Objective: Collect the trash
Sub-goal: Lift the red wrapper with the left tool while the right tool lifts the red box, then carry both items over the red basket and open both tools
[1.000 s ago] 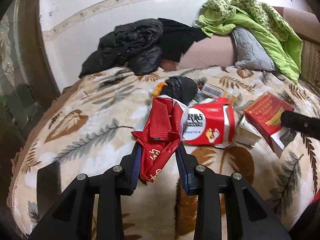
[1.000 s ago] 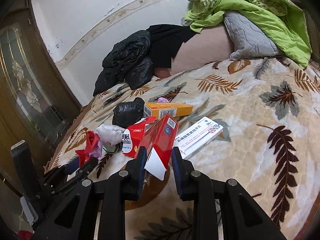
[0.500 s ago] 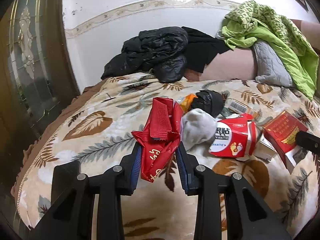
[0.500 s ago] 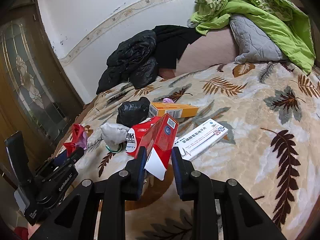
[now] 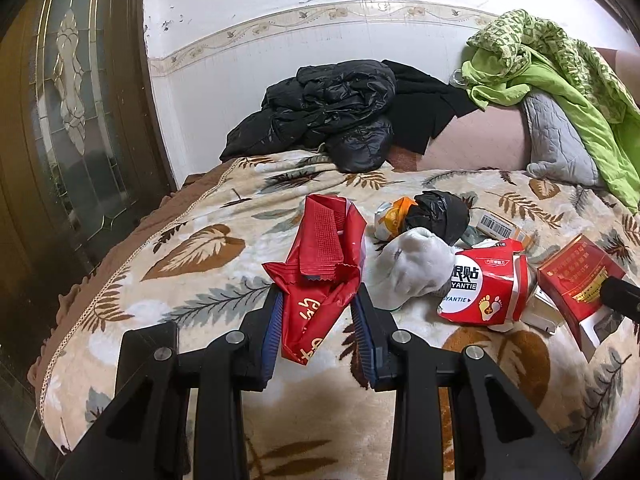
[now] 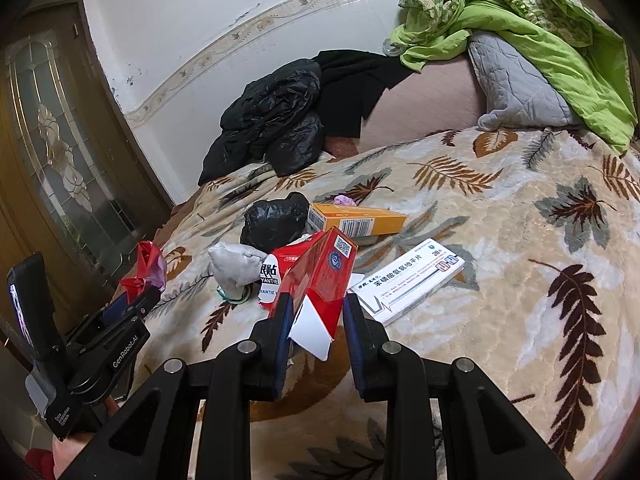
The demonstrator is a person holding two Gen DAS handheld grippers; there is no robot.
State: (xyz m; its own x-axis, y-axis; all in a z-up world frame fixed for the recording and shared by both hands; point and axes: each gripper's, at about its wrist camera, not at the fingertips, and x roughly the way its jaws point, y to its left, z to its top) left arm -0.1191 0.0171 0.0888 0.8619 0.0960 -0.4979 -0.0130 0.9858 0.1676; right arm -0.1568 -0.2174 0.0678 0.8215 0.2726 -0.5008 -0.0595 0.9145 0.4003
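1. The right gripper is cut off by the left wrist view's edge; only a black tip shows.
2. The orange box lies mostly hidden behind the black bag.
3. Print on the white box is too small to read.

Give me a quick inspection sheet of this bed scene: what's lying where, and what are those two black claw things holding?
Surface: bed under a leaf-print blanket.
Job's things: red wrapper; red carton; black bag, orange box, white medicine box, red-and-white foot-patch pack lying loose.
Clutter: grey sock, black jacket, green quilt, grey pillow.
Grippers: left gripper shut on the wrapper; right gripper shut on the carton.
Cables: nothing seen.
Surroundings: white wall, glazed wooden door.
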